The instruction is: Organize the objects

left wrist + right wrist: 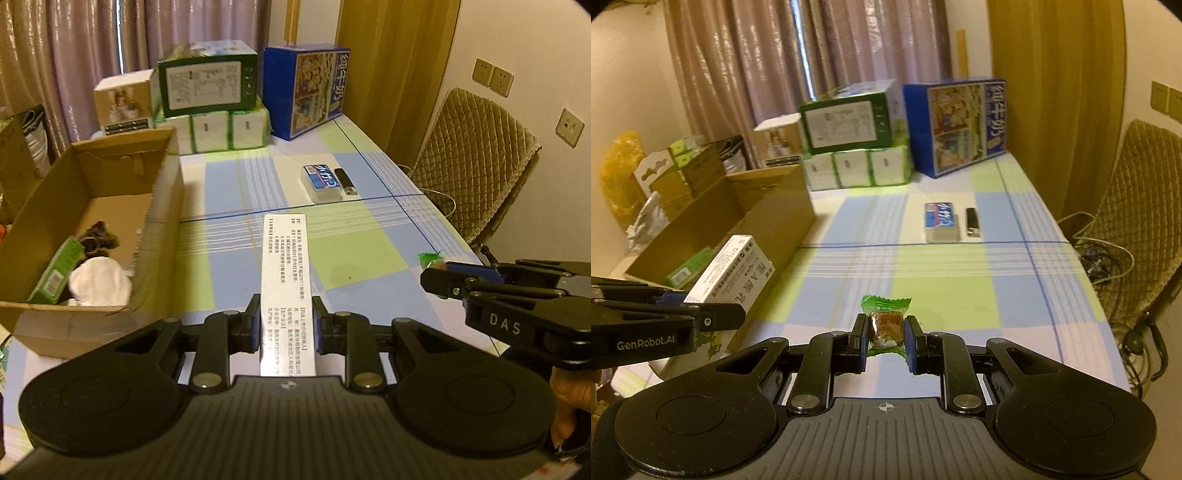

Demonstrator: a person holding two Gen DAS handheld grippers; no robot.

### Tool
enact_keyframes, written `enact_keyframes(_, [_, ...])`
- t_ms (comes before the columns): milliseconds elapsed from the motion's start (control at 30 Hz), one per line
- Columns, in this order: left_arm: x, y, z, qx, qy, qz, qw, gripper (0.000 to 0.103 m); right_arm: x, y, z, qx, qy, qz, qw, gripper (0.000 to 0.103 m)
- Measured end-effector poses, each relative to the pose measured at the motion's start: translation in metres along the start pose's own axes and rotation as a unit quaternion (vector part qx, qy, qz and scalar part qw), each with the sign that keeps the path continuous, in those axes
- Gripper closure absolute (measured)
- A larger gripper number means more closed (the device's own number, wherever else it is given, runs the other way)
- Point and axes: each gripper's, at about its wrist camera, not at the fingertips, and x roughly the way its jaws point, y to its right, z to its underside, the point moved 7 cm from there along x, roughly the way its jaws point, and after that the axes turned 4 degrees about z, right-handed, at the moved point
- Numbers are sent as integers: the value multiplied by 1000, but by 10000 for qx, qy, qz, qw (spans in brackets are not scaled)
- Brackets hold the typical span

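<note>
White medicine box (287, 291) is clamped in the left gripper (286, 325) jaws, held above the tabletop (354, 254) just right of the cardboard box (110, 206). Beside it, the right gripper (886, 341) jaws pinch a green-wrapped candy (885, 323). Both look mid-carry; next, I judge, each must swing over the cardboard box and release.

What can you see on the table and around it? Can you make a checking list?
Surface: table under a blue, green and white checked cloth.
Job's things: white carton in the left tool; green-wrapped candy in the right tool; card pack and black lighter side by side on the cloth; open cardboard box at the left edge, holding a green box, white cloth and a dark item.
Clutter: stacked boxes and a blue carton at the far end.
Grippers: both tools shut on their loads.
Cables: wires by the quilted chair.
Surroundings: curtains, wall sockets.
</note>
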Motion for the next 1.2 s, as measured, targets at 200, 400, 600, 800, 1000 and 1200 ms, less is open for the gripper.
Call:
enact_keyframes(200, [-20, -11, 5, 3, 61, -120, 9999, 82, -7, -22, -1, -150, 52, -130, 9998, 86])
enact_keyframes(400, [-31, -21, 7, -45, 127, -187, 9997, 82, -7, -35, -2, -241, 65, -204, 9995, 86])
enact_keyframes(600, [-38, -29, 8, -64, 157, -210, 9996, 82, -4, -43, -4, -316, 64, -251, 9992, 86])
enact_keyframes(800, [-43, -40, 8, -66, 167, -252, 9995, 82, -3, -56, -5, -383, 59, -314, 9988, 86])
enact_keyframes(1000, [-53, -58, 5, -107, 197, -320, 9992, 82, 1, -73, -9, -456, 51, -422, 9981, 86])
enact_keyframes(1200, [-63, -80, 2, -157, 224, -413, 9988, 82, 5, -94, -14, -559, 48, -553, 9969, 86])
